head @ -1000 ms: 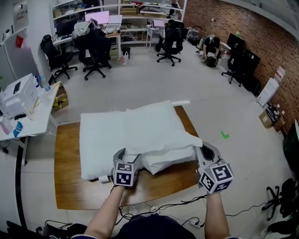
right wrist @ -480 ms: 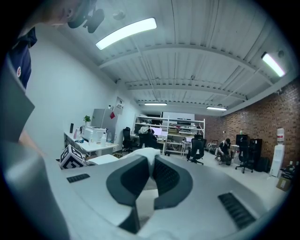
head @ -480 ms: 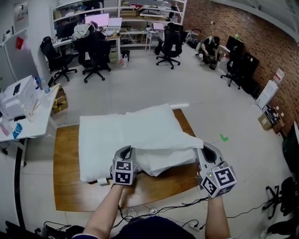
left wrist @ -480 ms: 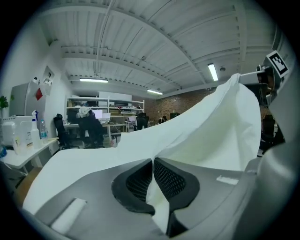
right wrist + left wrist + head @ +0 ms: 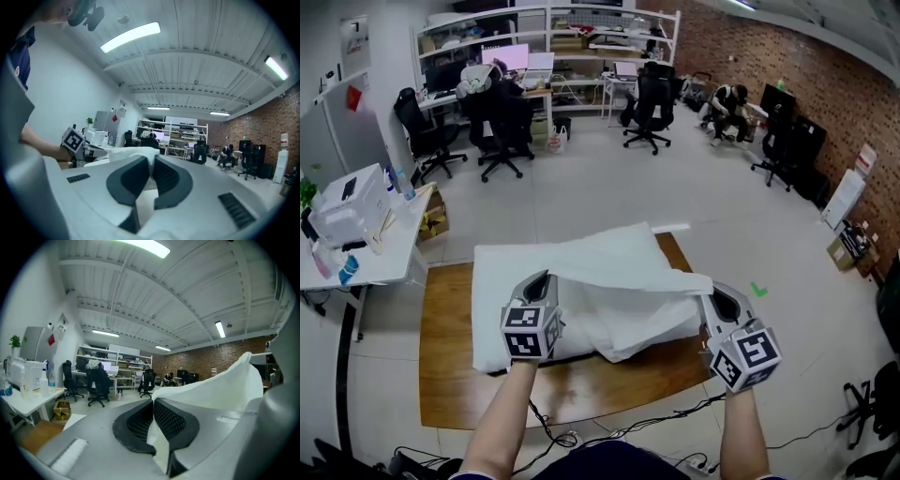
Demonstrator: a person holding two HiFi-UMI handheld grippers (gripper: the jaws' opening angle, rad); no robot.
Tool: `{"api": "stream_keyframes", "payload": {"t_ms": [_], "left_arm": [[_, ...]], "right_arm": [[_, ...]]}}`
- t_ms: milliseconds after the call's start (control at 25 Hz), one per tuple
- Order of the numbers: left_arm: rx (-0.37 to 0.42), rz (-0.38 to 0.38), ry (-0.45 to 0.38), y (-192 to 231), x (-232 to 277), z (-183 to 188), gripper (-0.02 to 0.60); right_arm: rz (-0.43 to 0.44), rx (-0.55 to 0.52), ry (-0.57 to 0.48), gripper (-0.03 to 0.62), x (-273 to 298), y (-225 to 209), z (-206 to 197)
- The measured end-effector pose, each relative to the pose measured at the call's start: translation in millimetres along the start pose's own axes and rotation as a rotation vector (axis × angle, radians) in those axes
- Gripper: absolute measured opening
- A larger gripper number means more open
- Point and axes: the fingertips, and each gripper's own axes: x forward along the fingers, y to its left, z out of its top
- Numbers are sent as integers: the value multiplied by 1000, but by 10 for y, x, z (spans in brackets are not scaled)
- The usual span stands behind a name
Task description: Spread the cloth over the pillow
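Note:
A white cloth (image 5: 614,267) lies over a white pillow (image 5: 642,323) on a low wooden table (image 5: 450,375). The cloth's near edge is lifted off the pillow and hangs stretched between the two grippers. My left gripper (image 5: 538,281) is shut on the edge's left end; in the left gripper view the cloth (image 5: 220,385) runs out of the closed left gripper (image 5: 152,405). My right gripper (image 5: 719,298) is shut on the right corner; in the right gripper view a bunch of cloth (image 5: 136,152) sits in the right gripper (image 5: 151,164). The raised fold hides part of the pillow.
A white desk (image 5: 389,258) with a printer (image 5: 354,195) stands at the left, close to the table. Cables (image 5: 609,433) lie on the floor by my feet. Office chairs (image 5: 502,122), shelves and a seated person (image 5: 731,98) are far behind. Open floor lies to the right.
The left gripper's jaws shut on the cloth's near edge. Both grippers then rose, lifting that edge off the pillow.

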Motion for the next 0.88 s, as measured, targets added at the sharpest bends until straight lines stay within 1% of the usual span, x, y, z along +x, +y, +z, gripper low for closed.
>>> {"api": "stream_keyframes", "payload": {"t_ms": [120,280,480,640,880], "left_arm": [[-15,10,-45,106,14,409,2],[-29,3,-112,160,-3,896,2],[-9,-1,-167,208,-1,1450,2],[22,4,-193,184,36,1860,2],[10,3,-216,238,84,2338,2]], "right_arm": [[21,-19,-20,8,62,10,143],[36,-42,-45,8,143,-60,345],[42,-81,-81,8,257,-189,644],[51,-89,-141,8,251,-235,983],[71,-153,-196,8,258,-229,1410]]}}
